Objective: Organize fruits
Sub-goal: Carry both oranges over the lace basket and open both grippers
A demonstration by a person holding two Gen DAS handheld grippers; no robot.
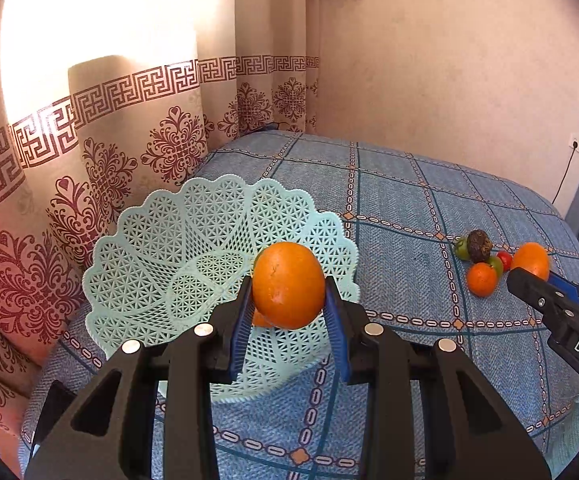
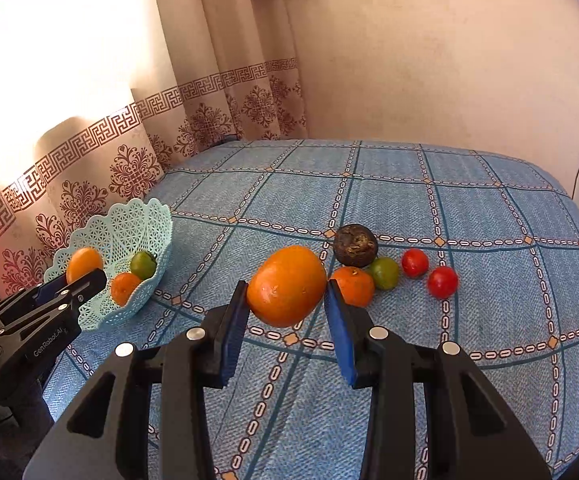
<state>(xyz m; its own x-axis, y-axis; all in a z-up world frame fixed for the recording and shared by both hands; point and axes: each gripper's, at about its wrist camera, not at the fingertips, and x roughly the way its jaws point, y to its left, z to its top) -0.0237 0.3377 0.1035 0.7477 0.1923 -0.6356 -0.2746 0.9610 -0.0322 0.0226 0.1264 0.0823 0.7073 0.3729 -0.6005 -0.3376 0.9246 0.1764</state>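
Two oranges held, one at the basket and one over the bedspread.

An orange is pinched by the left claw above the mint lattice basket, where a small orange and a green fruit are seen. A second orange is gripped by the right claw over the blue bedspread, beside a tangerine, a dark fruit, a green fruit and two red fruits.

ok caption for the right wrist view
Right gripper holds an orange above the bed, beside loose fruit.
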